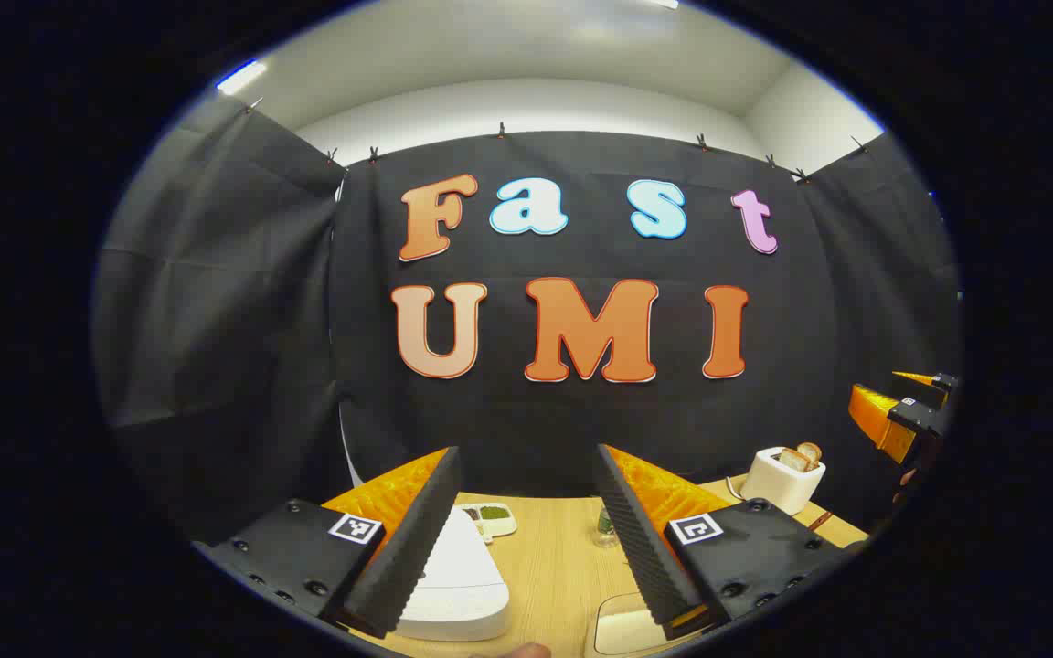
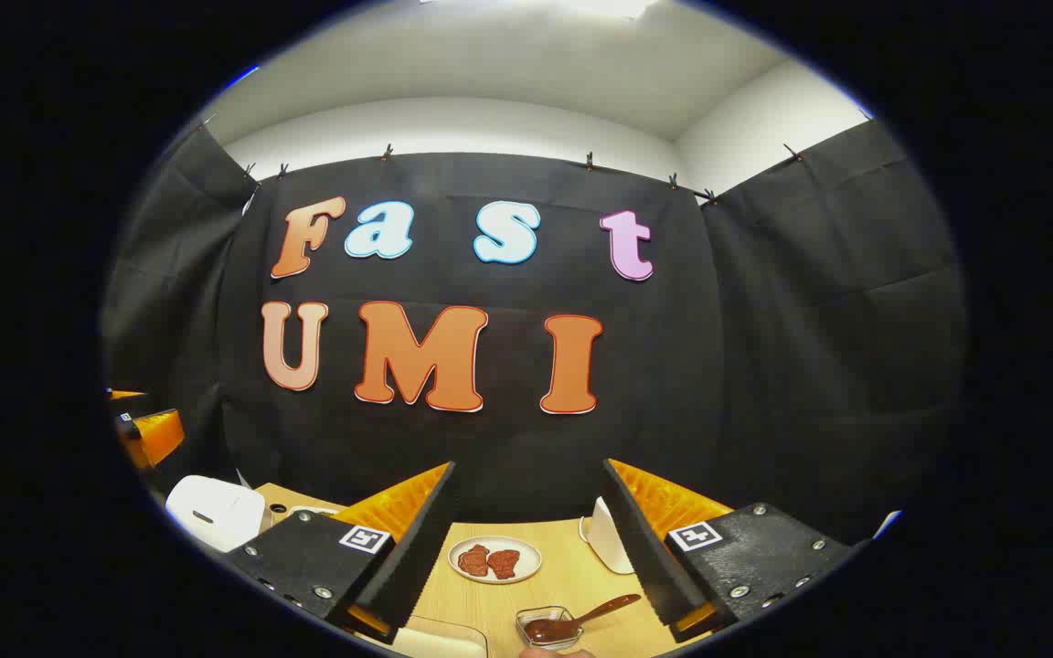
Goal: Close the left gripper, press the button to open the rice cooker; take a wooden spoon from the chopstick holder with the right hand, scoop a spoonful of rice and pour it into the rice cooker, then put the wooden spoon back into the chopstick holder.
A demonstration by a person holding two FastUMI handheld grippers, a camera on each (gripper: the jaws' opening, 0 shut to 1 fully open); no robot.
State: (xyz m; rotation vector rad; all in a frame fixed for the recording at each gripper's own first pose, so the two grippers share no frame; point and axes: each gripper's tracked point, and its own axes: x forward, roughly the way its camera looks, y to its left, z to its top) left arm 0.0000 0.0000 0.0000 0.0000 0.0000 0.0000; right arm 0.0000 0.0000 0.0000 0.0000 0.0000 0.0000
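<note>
Over the desk's near edge, left gripper (image 1: 526, 539) hangs with jaws spread wide, nothing between them; right gripper (image 2: 526, 548) likewise spread and empty. Rice cooker (image 1: 453, 585), white, sits on the desk (image 1: 554, 567) below the left fingers, lid down. Judgement: rigid shell, smooth and probably slippery; the button wants a straight push from closed tips. A wooden spoon (image 2: 595, 612) rests in a small glass dish (image 2: 549, 629) near the front edge; stiff, light, best gripped mid-handle. Chopstick holder: cannot tell. Toaster (image 1: 787, 475) stands at the far right; bare desk between it and the cooker.
</note>
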